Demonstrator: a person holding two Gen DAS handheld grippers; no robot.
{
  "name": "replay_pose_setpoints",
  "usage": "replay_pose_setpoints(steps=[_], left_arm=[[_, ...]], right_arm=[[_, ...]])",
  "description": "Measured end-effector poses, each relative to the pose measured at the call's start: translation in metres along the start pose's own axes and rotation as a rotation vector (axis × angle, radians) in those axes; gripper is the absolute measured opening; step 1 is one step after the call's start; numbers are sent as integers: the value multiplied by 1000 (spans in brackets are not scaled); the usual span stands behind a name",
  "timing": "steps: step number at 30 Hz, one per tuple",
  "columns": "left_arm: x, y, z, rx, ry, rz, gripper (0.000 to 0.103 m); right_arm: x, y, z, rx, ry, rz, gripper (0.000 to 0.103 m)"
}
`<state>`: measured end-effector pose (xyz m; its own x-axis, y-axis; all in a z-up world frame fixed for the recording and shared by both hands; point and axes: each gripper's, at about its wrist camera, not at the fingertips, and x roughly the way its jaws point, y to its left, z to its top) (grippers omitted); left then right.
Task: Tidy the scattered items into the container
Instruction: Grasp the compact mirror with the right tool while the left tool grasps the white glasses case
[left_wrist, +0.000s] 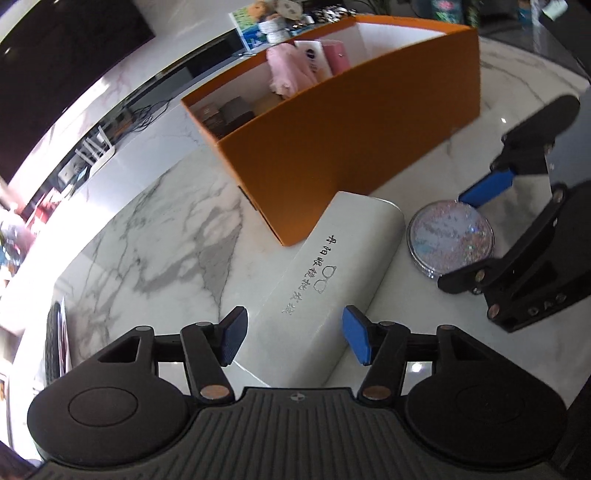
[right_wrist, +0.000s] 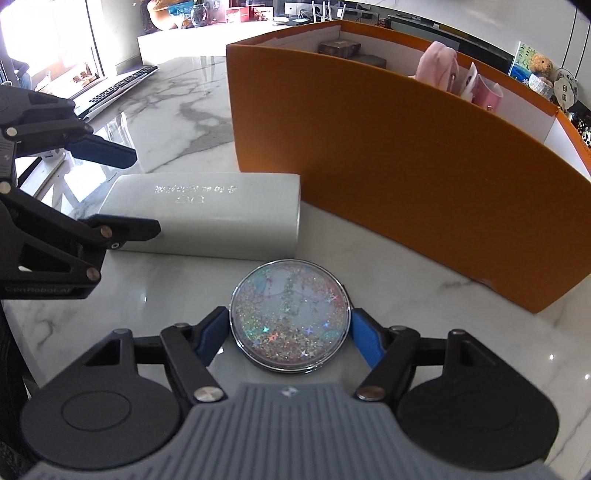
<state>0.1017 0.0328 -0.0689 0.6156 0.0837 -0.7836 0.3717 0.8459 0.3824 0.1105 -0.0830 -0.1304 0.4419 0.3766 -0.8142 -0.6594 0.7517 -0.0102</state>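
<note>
A white glasses case (left_wrist: 328, 273) with printed characters lies on the marble table beside the orange box (left_wrist: 332, 133); it also shows in the right wrist view (right_wrist: 207, 218). My left gripper (left_wrist: 295, 339) is open, its pads either side of the case's near end. A round glitter compact (right_wrist: 290, 317) lies on the table, also seen in the left wrist view (left_wrist: 450, 236). My right gripper (right_wrist: 288, 338) is open around the compact, its blue pads close to the rim on both sides. The orange box (right_wrist: 388, 177) holds a pink plush, small boxes and other items.
The marble table (left_wrist: 155, 229) stretches left of the box. A keyboard (right_wrist: 118, 86) lies at its far edge. Shelves with toys and clutter stand behind the box. The two grippers are close together beside the case.
</note>
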Motion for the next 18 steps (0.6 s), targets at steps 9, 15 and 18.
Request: replay_pose_setpoints(steps=[9,15,18], left_arm=[[22,-14,1,219,42,-20,77],[31,-6,11,338,81,-95,81],[40,0,20,345,106,-161,81]], right_arm=[[-1,-3,0,-1,-4,1,74],[-1,-3,-1,-3,-4,3,74],[-3,-3,-2,-4,-1,6,74]])
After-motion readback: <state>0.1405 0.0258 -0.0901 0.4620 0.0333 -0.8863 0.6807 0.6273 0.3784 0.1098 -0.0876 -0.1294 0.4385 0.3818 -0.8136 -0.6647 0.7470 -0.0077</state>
